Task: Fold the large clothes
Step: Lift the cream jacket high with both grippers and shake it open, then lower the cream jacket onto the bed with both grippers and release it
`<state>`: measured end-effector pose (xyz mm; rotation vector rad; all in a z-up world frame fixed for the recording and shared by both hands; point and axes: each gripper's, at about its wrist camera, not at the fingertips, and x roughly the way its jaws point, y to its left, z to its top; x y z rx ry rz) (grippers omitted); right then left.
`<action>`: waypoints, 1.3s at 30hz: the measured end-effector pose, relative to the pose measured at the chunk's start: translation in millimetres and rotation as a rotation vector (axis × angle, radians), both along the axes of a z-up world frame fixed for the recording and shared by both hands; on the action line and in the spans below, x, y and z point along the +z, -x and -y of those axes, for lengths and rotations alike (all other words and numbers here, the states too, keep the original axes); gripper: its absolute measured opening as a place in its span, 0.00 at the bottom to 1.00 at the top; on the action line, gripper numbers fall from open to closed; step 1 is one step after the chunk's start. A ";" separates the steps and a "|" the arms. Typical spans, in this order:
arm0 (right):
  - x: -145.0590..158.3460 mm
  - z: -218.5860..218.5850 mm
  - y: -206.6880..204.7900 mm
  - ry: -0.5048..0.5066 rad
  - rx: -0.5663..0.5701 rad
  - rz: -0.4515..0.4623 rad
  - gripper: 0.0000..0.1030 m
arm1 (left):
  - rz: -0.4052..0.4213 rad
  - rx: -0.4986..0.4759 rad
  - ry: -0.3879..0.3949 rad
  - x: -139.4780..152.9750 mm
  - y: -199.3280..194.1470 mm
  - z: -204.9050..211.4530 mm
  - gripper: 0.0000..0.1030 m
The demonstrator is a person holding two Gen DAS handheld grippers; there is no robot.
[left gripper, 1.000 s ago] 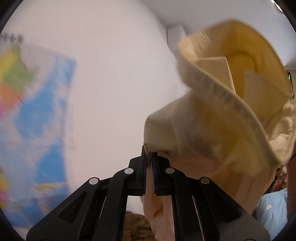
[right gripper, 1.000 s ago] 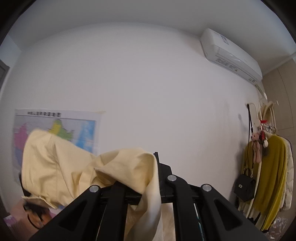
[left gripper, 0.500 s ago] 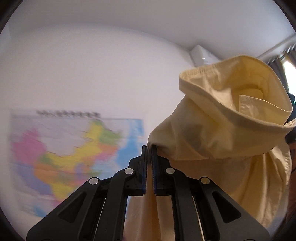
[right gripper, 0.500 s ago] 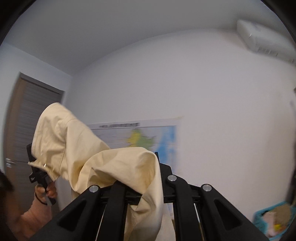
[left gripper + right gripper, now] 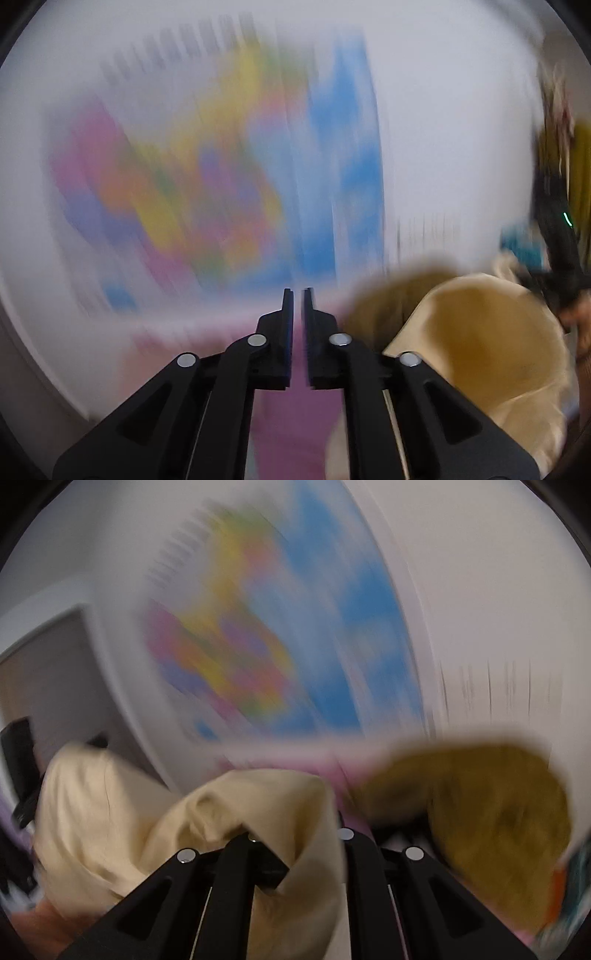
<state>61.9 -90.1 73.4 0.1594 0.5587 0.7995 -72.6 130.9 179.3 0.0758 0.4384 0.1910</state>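
Observation:
Both views are smeared by fast motion. A pale yellow garment (image 5: 484, 343) hangs to the right of my left gripper (image 5: 298, 295), whose jaws stand nearly together with nothing between them. In the right wrist view the same pale yellow garment (image 5: 258, 812) drapes over my right gripper (image 5: 295, 849) and hides its fingertips; the cloth looks pinched there. My other gripper (image 5: 557, 254) shows dark at the far right of the left wrist view, above the cloth.
A coloured wall map (image 5: 229, 166) fills the white wall ahead, and also shows in the right wrist view (image 5: 280, 635). An olive-brown garment (image 5: 491, 812) lies low right, over a pink surface (image 5: 295, 413). A doorway (image 5: 40, 672) is at left.
The pale yellow garment has left my left gripper, which is now empty. Both grippers have swung downward fast; the pink surface and the olive-brown garment have come into view.

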 end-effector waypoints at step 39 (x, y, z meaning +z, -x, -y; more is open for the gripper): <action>-99.6 7.0 -70.5 0.021 -0.001 -0.193 0.09 | -0.426 -0.305 0.388 -228.9 -35.1 -104.9 0.04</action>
